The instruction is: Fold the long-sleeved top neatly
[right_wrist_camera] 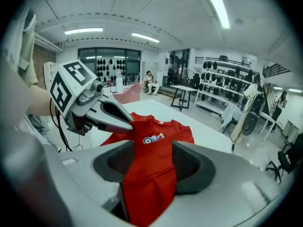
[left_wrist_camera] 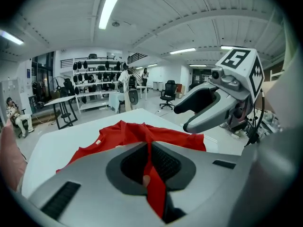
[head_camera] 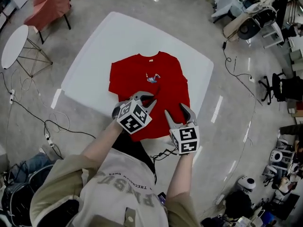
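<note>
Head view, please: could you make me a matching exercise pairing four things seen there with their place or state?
1 red top
2 table
3 pink chair
4 left tool

A shut on the top's cloth
B upper left, on the floor
C white, under the top
D lies on the table

Pairs: 1-D, 2-C, 3-B, 4-A.

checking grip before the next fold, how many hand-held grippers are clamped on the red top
2. The left hand-held gripper pinches a thin fold of the red top; the right hand-held gripper clamps a thicker bunch beside it. No others in view.
</note>
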A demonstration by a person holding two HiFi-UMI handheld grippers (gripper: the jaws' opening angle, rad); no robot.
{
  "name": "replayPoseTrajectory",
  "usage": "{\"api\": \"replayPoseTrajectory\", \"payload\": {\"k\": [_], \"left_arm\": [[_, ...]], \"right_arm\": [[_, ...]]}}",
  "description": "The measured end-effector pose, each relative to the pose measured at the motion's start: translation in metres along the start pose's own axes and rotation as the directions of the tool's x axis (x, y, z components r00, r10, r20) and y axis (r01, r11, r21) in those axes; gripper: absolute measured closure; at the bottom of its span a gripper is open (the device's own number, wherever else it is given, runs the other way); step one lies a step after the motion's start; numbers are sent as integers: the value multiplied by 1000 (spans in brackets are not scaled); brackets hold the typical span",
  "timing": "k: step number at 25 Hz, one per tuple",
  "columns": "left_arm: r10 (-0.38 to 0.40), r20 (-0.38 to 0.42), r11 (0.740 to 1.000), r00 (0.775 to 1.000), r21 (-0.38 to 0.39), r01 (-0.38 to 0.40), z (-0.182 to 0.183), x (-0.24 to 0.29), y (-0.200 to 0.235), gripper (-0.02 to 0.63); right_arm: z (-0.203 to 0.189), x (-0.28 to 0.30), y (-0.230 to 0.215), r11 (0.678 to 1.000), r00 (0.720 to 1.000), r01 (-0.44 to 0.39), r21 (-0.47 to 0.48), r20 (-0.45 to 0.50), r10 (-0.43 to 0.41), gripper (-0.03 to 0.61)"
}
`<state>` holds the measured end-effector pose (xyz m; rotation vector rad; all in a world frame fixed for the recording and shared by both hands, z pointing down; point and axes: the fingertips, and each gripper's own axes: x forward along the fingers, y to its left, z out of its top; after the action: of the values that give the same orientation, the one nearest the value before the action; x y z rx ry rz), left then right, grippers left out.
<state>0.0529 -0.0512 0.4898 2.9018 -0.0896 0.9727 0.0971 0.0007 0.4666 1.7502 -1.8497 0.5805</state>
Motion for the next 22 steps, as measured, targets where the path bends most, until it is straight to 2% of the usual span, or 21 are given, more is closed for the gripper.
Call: {"api": "replayPoseTrajectory", "payload": {"k": [3, 9, 13, 16, 22], "left_arm": [[-12, -7, 1000, 1000, 0, 12, 1, 16, -8, 583], [1, -47, 1000, 999, -19, -2, 3, 47, -28, 583], [53, -72, 997, 996, -47, -57, 10, 75, -40, 583], [98, -94, 993, 991, -62, -104, 2, 89, -51, 583], [178, -153, 981, 972, -45, -187, -8, 129, -68, 583]], "right_arm": [[1, -3, -13, 999, 1000, 12, 36, 20, -12, 337], [0, -8, -37, 999, 999, -29, 46, 34, 27, 337], [-2, -2, -62, 994, 994, -105, 14, 32, 104, 337], [-6, 3, -66, 985, 985, -170, -25, 28, 171, 337], [-11, 22, -89, 953, 959, -283, -109, -1, 284, 337]]}}
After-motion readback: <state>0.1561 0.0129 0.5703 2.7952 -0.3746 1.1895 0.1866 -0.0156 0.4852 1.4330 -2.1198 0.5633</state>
